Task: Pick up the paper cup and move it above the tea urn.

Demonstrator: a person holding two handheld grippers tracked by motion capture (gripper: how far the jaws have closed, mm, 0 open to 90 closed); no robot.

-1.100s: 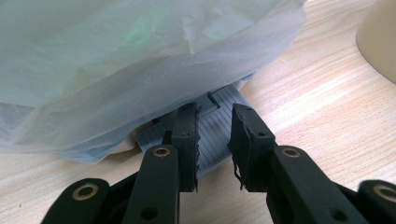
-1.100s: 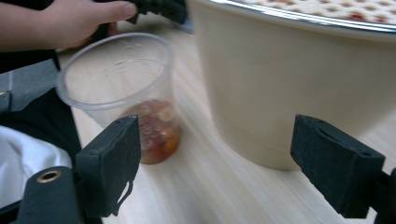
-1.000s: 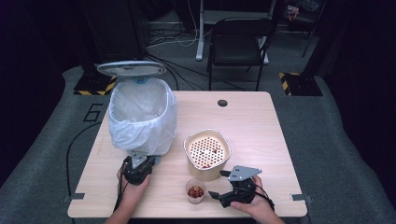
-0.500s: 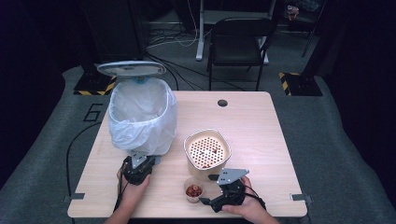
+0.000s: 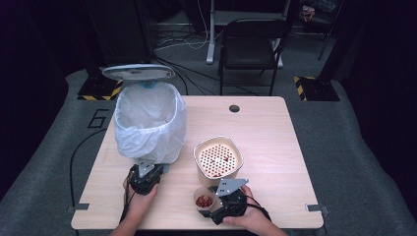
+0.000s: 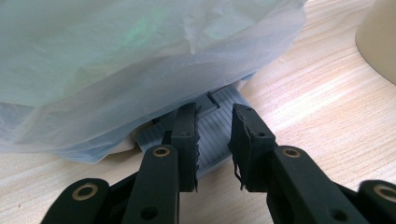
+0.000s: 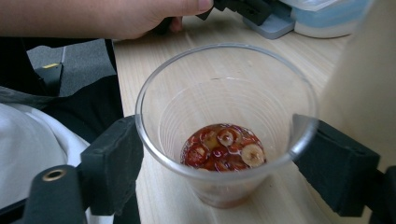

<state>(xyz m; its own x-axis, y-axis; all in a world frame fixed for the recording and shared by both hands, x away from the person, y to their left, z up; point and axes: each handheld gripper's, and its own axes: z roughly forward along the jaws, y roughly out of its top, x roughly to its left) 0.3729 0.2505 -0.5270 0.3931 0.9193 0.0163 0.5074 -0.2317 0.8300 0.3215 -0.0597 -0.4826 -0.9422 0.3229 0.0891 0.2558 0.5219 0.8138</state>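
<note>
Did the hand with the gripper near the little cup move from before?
Yes. The right gripper slid left toward the clear cup, judged against the cream strainer bowl on the table; its jaws now stand either side of the cup, just closing.

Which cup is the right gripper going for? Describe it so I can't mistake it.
On the wooden table, find the cream strainer tub. Nearer the person stands a small clear plastic cup, unlike the tub see-through, with red fruit slices at its bottom.
</note>
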